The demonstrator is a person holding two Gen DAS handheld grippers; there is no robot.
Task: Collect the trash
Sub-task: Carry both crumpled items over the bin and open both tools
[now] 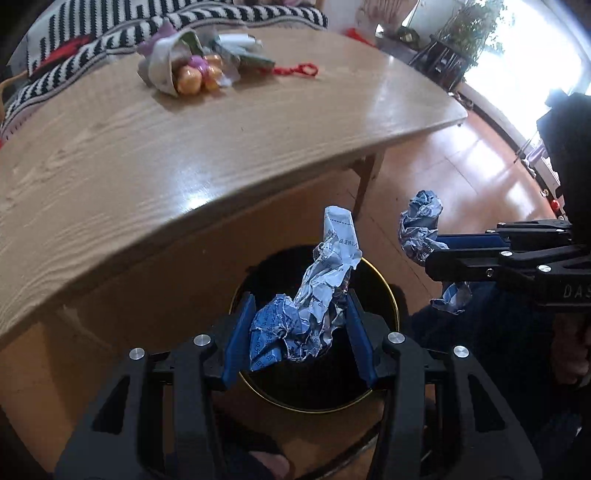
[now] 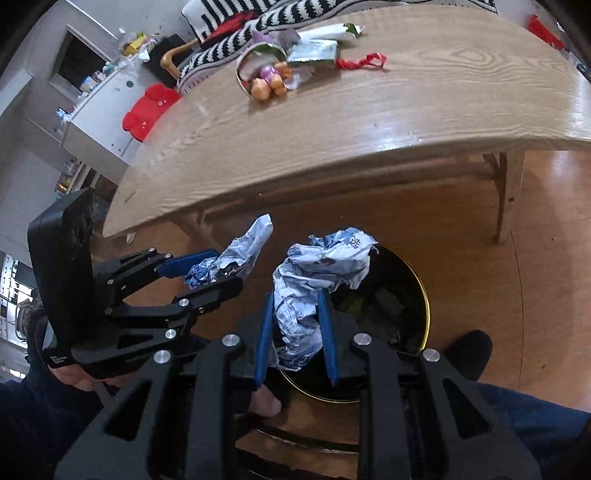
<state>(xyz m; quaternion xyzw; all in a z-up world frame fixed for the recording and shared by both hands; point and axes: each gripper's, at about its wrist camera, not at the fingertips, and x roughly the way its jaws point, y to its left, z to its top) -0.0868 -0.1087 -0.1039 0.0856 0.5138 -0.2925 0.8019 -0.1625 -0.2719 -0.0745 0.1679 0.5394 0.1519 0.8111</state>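
The left tongs (image 1: pixel 301 328) are clamped on a crumpled wad of blue-and-white printed paper (image 1: pixel 314 299), blue pads pressing it from both sides, and in the left wrist view the wad hangs directly over the dark mouth of a round black trash bin (image 1: pixel 384 291) with a thin gold rim, standing on the wooden floor (image 1: pixel 461 162) below the near edge of the worktop (image 1: pixel 184 147). That same view shows the right tongs (image 1: pixel 436 251) coming in from 3 o'clock, pinching a second crumpled paper wad (image 1: pixel 419 225) that sits above the floor at about 2 o'clock from the bin, beside the rim, not over the opening. The right wrist view turns this around: the right tongs (image 2: pixel 295 325) grip their own wad (image 2: pixel 321 266) tightly, with the bin (image 2: pixel 424 295) at 3 o'clock of the pads, its inside showing dark scraps that the left view hides behind paper. There the left tongs (image 2: pixel 218 269) appear at 9 o'clock, held in a hand (image 2: pixel 74 376), and a slippered foot (image 2: pixel 469 350) shows at 4 o'clock. Both views carry a wrapped bouquet (image 1: pixel 184 70) with orange and purple balls and a red ribbon loop (image 1: pixel 299 70) at 12 o'clock on the worktop; only the right view shows a white cabinet (image 2: pixel 107 118) with a red mat (image 2: pixel 147 110) at 10 o'clock, and only the left shows a bright window (image 1: pixel 528 48) and plants (image 1: pixel 469 29) at 1 o'clock.
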